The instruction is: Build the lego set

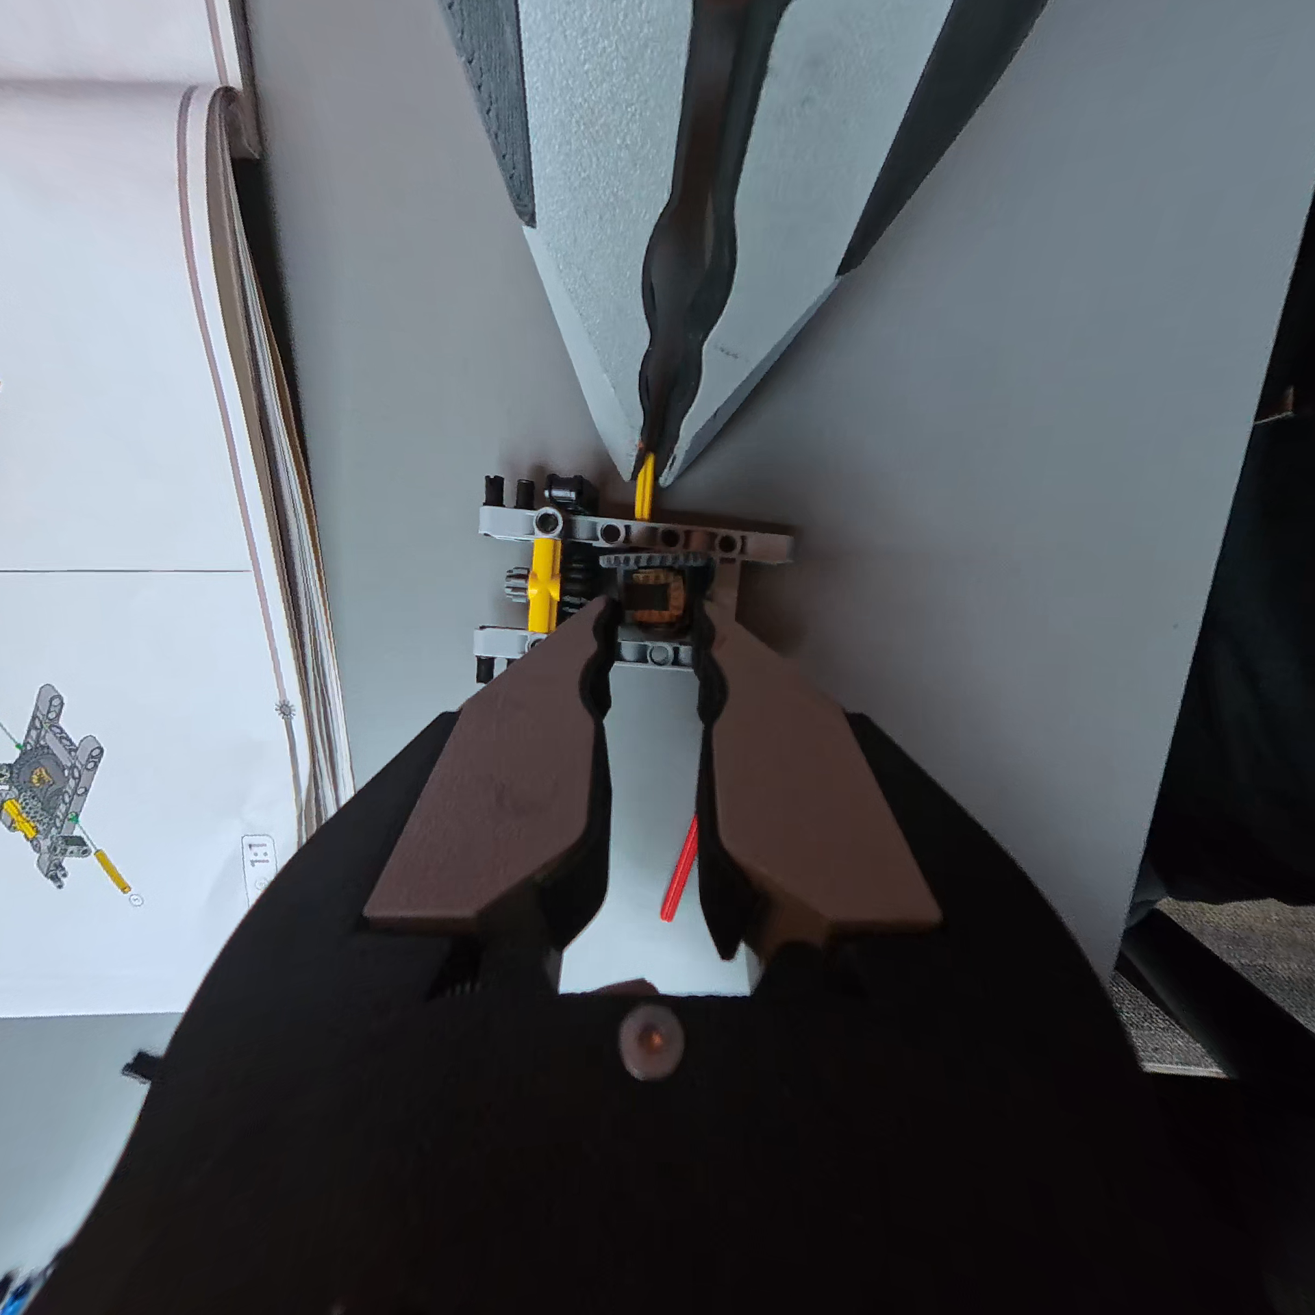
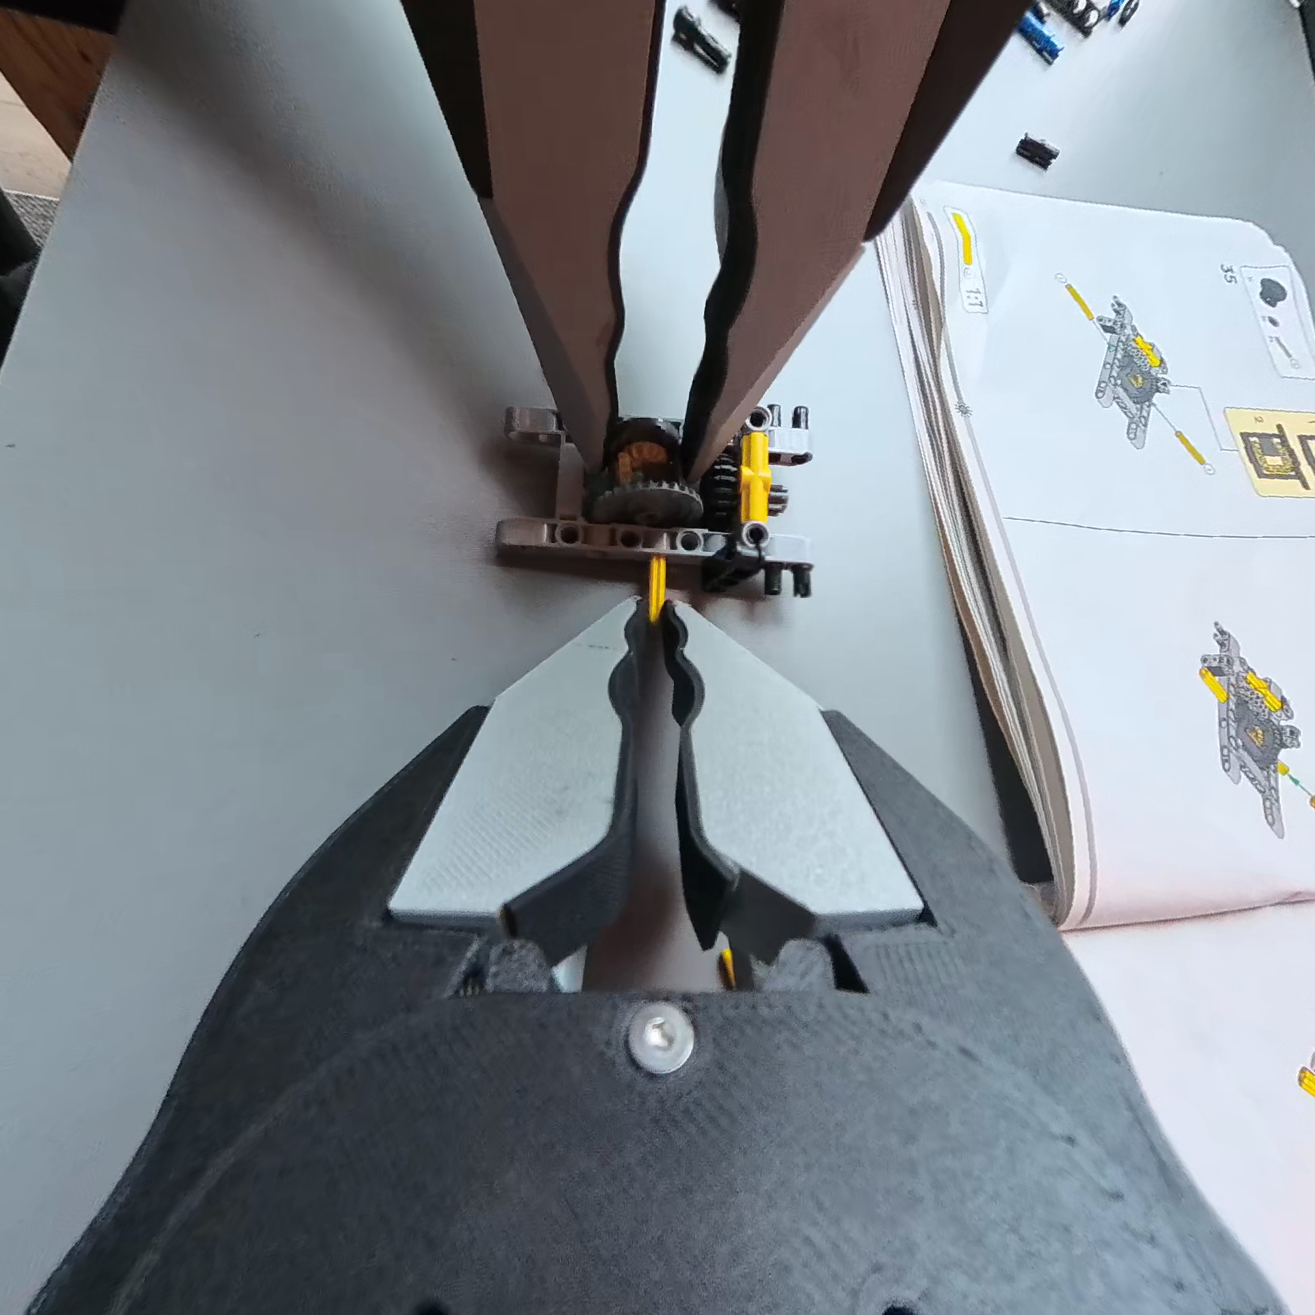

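Note:
A small Lego assembly (image 1: 626, 583) of grey beams, black gears and a yellow connector lies on the grey table; it also shows in the right wrist view (image 2: 655, 498). My left gripper (image 1: 656, 618), with brown fingers, is shut on the round black and orange gear housing (image 1: 655, 594) in the assembly's middle. My right gripper (image 2: 653, 610), with grey fingers, is shut on a thin yellow axle (image 2: 656, 580). The axle's far end sits in a hole of the near grey beam (image 2: 640, 535). In the left wrist view the right gripper (image 1: 651, 469) comes in from the top with the axle (image 1: 644, 491).
An open instruction booklet (image 2: 1103, 534) lies right of the assembly, on the left in the left wrist view (image 1: 128, 569). A red axle (image 1: 679, 872) lies under my left gripper. Loose black and blue pins (image 2: 1037, 149) lie at the far right. The table edge (image 1: 1210, 569) runs along the right.

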